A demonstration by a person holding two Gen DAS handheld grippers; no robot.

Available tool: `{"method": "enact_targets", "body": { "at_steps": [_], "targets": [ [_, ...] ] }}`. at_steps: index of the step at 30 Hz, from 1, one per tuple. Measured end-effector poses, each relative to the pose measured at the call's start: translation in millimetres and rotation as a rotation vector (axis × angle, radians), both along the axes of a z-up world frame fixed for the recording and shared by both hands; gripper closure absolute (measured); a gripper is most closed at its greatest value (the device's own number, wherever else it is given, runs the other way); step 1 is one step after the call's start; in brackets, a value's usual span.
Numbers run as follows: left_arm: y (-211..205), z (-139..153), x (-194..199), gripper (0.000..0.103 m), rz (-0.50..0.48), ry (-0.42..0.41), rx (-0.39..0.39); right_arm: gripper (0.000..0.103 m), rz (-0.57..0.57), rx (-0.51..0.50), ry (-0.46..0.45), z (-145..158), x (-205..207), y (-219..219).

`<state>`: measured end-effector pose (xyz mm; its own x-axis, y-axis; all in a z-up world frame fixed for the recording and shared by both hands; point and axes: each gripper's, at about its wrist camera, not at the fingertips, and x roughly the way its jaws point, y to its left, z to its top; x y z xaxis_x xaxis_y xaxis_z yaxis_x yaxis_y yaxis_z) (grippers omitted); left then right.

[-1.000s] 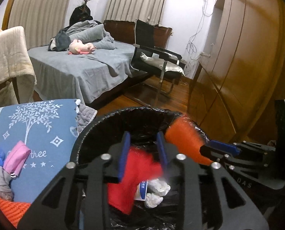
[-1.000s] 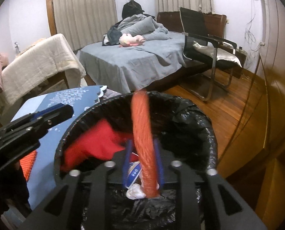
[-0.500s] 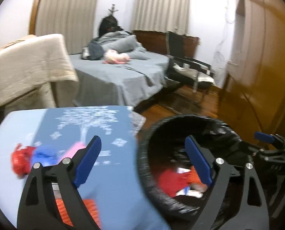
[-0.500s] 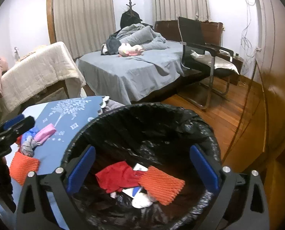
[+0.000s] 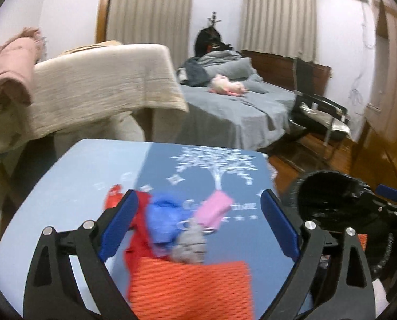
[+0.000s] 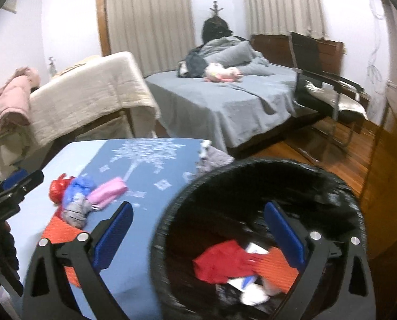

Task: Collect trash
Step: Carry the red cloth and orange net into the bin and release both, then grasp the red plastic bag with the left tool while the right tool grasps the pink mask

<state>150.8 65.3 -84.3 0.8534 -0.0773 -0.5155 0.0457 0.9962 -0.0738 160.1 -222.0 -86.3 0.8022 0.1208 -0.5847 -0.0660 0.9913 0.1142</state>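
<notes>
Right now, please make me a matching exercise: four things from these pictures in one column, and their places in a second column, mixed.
Things:
1. pink pouch
2. red cloth
3. pink soft toy
4. beige blanket

Places:
A. on the grey bed
B. inside the black-lined bin
C. on the blue table
D. draped over furniture behind the table

Pairs: 1-C, 2-B, 3-A, 4-D

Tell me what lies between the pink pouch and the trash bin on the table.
Nothing: in the right wrist view, only bare blue tablecloth runs from the pink pouch to the trash bin; the other scraps sit on the pouch's far side.
</notes>
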Motion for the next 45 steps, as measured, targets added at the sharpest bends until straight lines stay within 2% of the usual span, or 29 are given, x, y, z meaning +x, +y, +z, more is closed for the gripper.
{"method": "enact_targets", "body": {
  "at_steps": [8, 15, 24, 27, 32, 35, 37, 39, 45],
  "targets": [
    [52.5, -11.4, 3.1, 0.013, 0.108, 0.025, 0.016, 0.006, 0.096, -0.002, -0.002, -4.4, 31.4, 64.4],
    [80.4, -25.7, 14.6, 0.013, 0.148, 0.049, 0.029, 0.006, 0.129, -0.011, 0.026, -22.8, 60.0, 103.8],
    [106.4, -56.1, 48.0, 0.013, 0.171, 0.115, 0.039, 0.006, 0.144, -0.041, 0.073, -50.1, 88.0, 132.9],
    [109.7, -65.5, 60.2, 0.019, 0.165, 0.143, 0.035, 0.006, 0.144, -0.046, 0.086, -56.4, 94.3, 136.8],
    [112.9, -78.6, 77.4, 0.021, 0.153, 0.183, 0.018, 0.006, 0.149, -0.056, 0.107, -65.6, 104.3, 141.3],
    [112.6, -89.2, 88.9, 0.03, 0.138, 0.228, 0.016, 0.006, 0.147, -0.075, 0.118, -71.2, 109.3, 144.9],
    [111.4, -95.4, 94.4, 0.044, 0.126, 0.256, 0.007, 0.006, 0.142, -0.092, 0.131, -77.1, 114.6, 147.3],
    [111.7, -99.9, 97.9, 0.052, 0.115, 0.278, -0.006, 0.007, 0.145, -0.088, 0.15, -82.2, 120.0, 148.7],
    [115.2, -99.9, 96.1, 0.062, 0.113, 0.269, -0.037, 0.012, 0.158, -0.076, 0.187, -95.0, 135.5, 157.7]
  ]
}}
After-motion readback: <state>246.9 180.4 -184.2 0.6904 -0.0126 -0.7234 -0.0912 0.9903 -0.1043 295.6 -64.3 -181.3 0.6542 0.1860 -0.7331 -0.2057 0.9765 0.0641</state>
